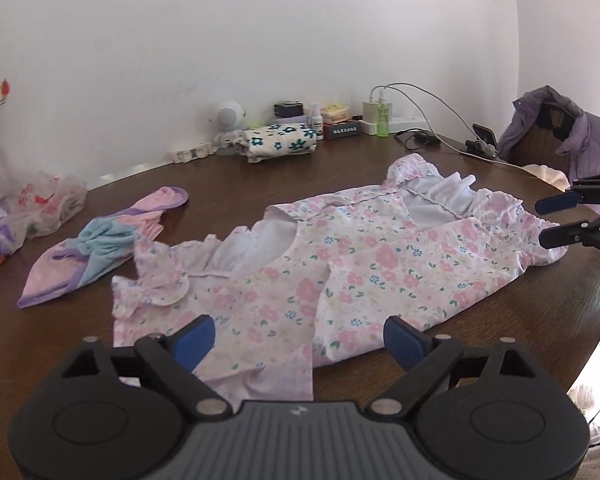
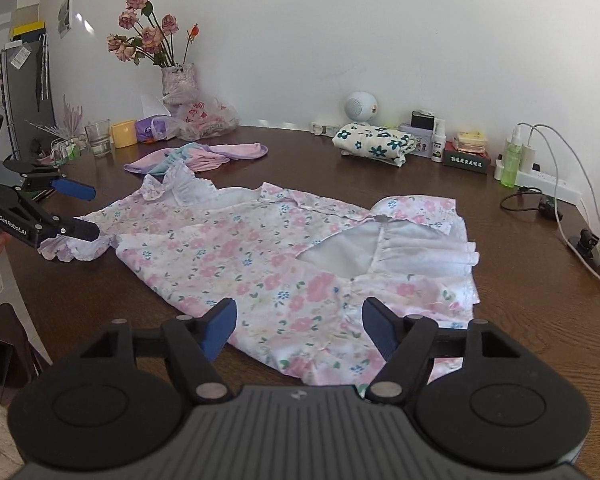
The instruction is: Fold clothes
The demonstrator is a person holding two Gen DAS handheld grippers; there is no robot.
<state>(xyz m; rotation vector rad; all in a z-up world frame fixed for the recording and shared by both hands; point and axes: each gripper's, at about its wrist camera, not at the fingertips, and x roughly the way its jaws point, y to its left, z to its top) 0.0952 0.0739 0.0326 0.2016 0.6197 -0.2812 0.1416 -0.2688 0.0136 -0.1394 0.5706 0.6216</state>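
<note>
Seen from the left wrist: left gripper (image 1: 298, 338) low at the bottom of the frame, tilted down over the near hem of a floral dress (image 1: 320, 264), blue-padded fingers (image 1: 194, 340) spread wide with nothing clamped, cloth lying loose beneath the gap. At the right edge, right gripper (image 1: 548, 220) reaching in sideways, jaws apart, just beside a frilled sleeve; contact impossible to tell.

Dress spread flat across the centre of a dark wood-grain table (image 1: 500, 340): thin cotton, pink and blue flowers on white, ruffled trim, white lining showing at the openings. To its left, a crumpled pastel cloth (image 1: 100, 244) in pink, lilac and teal. Further left, a wrinkled plastic bag (image 1: 40, 204). At the upper centre, by the wall, a folded bundle (image 1: 278, 142) with dark green flowers.

Seen from the right wrist: left gripper (image 2: 86, 212) at the left edge beside the ruffled cuff, right gripper (image 2: 300, 328) at the bottom, open above the hem. Dried roses (image 2: 148, 28) in a vase at the upper left.
</note>
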